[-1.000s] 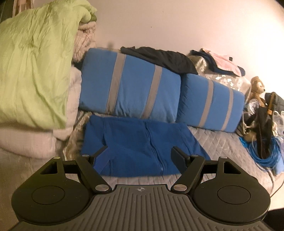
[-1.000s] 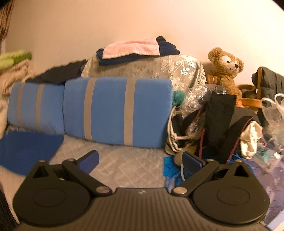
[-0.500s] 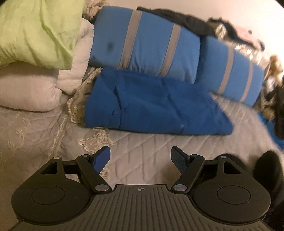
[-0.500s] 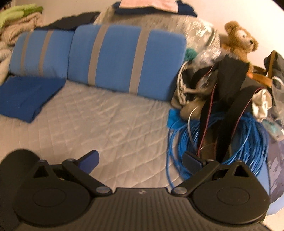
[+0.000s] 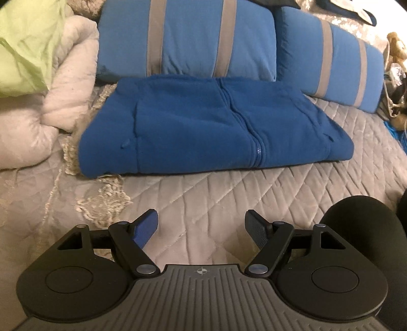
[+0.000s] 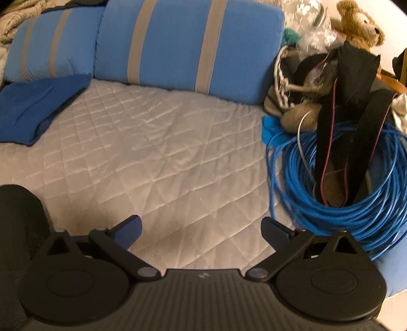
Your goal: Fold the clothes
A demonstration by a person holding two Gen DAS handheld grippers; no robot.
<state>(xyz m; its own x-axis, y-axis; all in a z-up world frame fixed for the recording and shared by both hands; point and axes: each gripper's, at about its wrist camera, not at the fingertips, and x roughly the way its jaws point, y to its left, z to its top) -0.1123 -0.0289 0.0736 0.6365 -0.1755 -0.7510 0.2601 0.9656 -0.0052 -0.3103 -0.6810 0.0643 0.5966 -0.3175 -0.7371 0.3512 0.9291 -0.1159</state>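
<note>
A folded blue zip fleece (image 5: 203,124) lies flat on the grey quilted bedspread (image 5: 229,193), its far edge against the blue pillows. My left gripper (image 5: 201,229) hovers open over bare quilt a short way in front of the fleece, nothing between its fingers. The right wrist view catches only the fleece's right end (image 6: 33,107) at the far left. My right gripper (image 6: 201,231) is open and empty above the quilt (image 6: 157,157), well to the right of the fleece.
Two blue pillows with grey stripes (image 5: 188,38) line the back. A green duvet (image 5: 28,43) and white bedding (image 5: 63,84) pile up on the left. A coil of blue cable (image 6: 338,178), black straps (image 6: 356,84) and a teddy bear (image 6: 358,23) crowd the right.
Both grippers have dropped toward the bed and tilted downward; the wall has left view and the quilt fills the foreground. The fleece looks closer. Both stay open.
</note>
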